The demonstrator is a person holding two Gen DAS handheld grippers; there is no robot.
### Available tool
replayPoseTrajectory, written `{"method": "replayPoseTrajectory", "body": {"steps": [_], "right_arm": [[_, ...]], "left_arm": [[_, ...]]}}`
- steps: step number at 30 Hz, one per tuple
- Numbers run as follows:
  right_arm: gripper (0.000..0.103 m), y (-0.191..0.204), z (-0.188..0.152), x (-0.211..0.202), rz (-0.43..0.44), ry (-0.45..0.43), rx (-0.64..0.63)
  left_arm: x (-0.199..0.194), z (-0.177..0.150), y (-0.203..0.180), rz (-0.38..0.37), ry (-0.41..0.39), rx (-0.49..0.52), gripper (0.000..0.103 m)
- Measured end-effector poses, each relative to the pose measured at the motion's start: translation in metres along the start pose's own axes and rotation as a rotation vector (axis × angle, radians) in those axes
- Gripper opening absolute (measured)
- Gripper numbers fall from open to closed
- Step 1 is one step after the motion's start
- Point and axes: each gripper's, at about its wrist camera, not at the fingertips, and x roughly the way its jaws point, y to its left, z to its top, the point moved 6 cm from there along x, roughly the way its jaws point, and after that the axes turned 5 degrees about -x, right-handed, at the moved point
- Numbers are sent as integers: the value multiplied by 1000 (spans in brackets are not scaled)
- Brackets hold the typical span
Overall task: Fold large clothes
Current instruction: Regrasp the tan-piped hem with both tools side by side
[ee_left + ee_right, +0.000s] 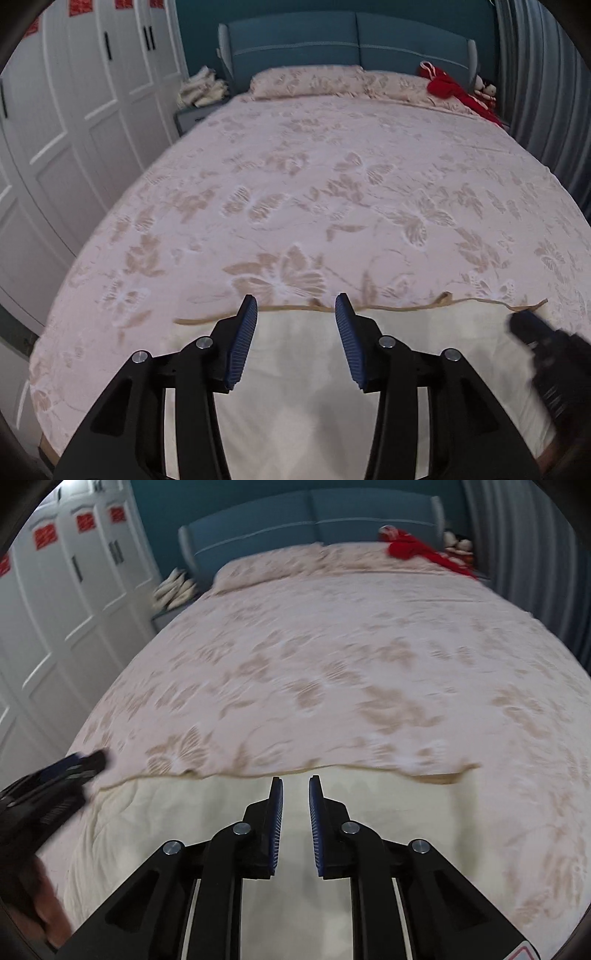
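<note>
- Left gripper (295,306) spread, nothing between the pads; right gripper (295,786) narrowly parted, empty too.
- Beneath both, at 6 o'clock: cream garment (303,369) flat on floral bedspread (332,192).
- At 12, pillows (306,81); at 1, red clothing (450,90); at 9, white wardrobe (74,110).

A cream cloth (306,369) with a tan hem lies flat, spread just beneath and beyond the jaws.

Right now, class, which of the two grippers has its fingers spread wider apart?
The left gripper: a wide gap separates its fingers, while the right gripper shows only a narrow slit. Neither holds cloth.
</note>
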Motion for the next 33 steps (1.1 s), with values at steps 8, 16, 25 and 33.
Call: {"method": "replayPoseTrajectory", "body": {"steps": [8, 16, 25, 33], "right_arm": [[9, 22, -14, 62, 11, 111, -19], [6, 23, -32, 103, 27, 195, -39], [2, 21, -45, 125, 30, 208, -38], [0, 18, -46, 133, 21, 180, -22]], "left_arm": [[74, -29, -17, 40, 149, -2, 31], [111, -51, -15, 58, 209, 7, 27], [126, -61, -15, 73, 185, 18, 27], [131, -64, -15, 91, 149, 14, 27]]}}
